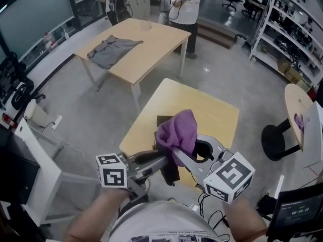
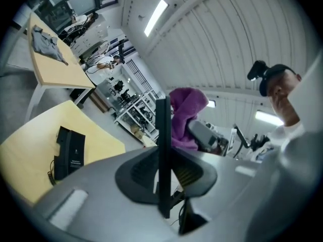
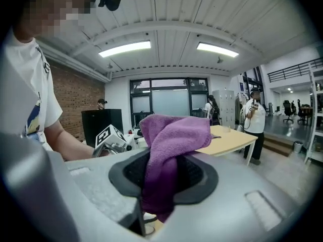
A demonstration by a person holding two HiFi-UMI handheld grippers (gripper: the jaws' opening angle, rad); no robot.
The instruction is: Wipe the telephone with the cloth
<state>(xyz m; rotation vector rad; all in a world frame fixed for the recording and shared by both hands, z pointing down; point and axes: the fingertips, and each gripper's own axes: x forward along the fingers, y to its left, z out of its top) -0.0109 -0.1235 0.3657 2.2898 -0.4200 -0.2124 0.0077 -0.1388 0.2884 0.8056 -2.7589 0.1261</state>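
While clear of its base [image 2: 70, 150], the handset [image 1: 170, 174] sits under the cloth [image 1: 177, 131].
Left gripper [image 1: 162, 164] clamps it over the table's [image 1: 212, 115] near edge (base farther off); right gripper [image 1: 182, 153] pinches the cloth, presumably to rub every side.

The purple cloth [image 1: 177, 131] flops right over the right gripper [image 3: 162, 180], so its pads barely show in either view. The handset [image 2: 163, 150] in the left gripper [image 1: 162, 161] only shows edge-on. The cloth also hides most of the telephone base [image 2: 70, 153] in the head view, and its print is too small to read. Both forearms [image 1: 91, 218] get cut off at the bottom edge.
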